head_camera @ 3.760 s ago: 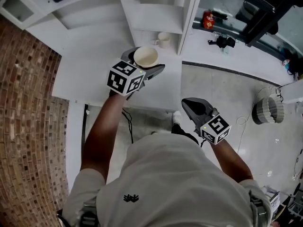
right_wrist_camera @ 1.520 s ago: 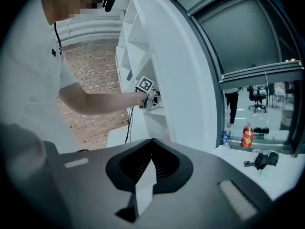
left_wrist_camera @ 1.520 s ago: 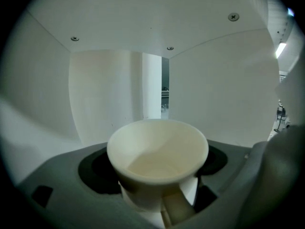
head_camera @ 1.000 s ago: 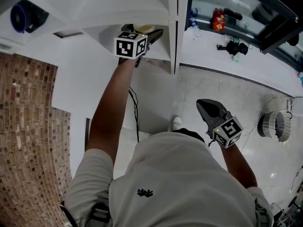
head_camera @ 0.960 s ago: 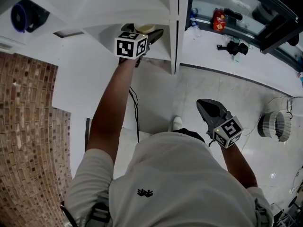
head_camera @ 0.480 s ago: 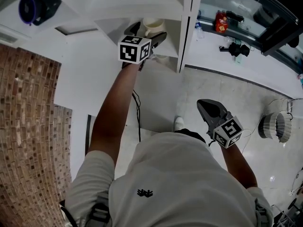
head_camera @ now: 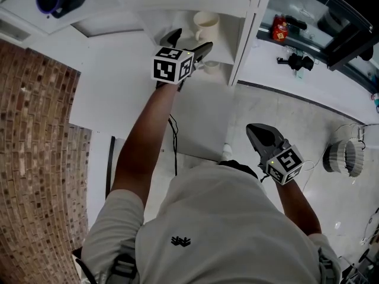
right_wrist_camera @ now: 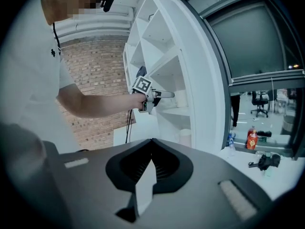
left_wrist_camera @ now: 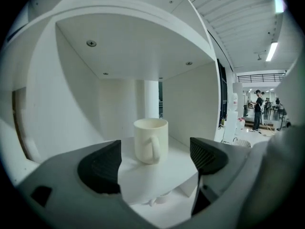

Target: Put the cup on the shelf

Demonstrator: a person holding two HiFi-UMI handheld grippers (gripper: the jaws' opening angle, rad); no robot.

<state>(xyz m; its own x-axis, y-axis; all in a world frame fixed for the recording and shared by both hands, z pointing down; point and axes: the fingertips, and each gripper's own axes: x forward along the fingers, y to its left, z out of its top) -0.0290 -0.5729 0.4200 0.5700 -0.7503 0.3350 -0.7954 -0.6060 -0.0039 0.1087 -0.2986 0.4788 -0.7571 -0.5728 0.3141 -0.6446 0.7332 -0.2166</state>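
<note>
Cup point(left_wrist_camera: 150, 140) is on the shelf point(left_wrist_camera: 143, 178), upright, handle facing me, standing free in the cubby. My left gripper point(left_wrist_camera: 155, 162) is just in front of it, fingers wide apart and not touching it. They've just been closing a little w/ nothing between the pads; cup sits ahead of the tips. My read: placing looks done, and the wide gap is there to clear the cup w/o knocking it. Gripper points roughly level into the cubby, which suits a straight pull out. My right gripper point(head_camera: 259, 136) hangs low at my side over the floor, fingers closed on nothing. It's idle and out of the way, prob. bc this needs 1 hand.

Views: left gripper view gives handle direction and the bare board btw tips and cup. Head view shows both arms at once, the cup from above, and a 2nd cup point(head_camera: 211, 67) one level down. Right gripper view shows its own closed fingers and my left arm reaching to the shelf from the side; can't pick out the cup for sure there.
</note>
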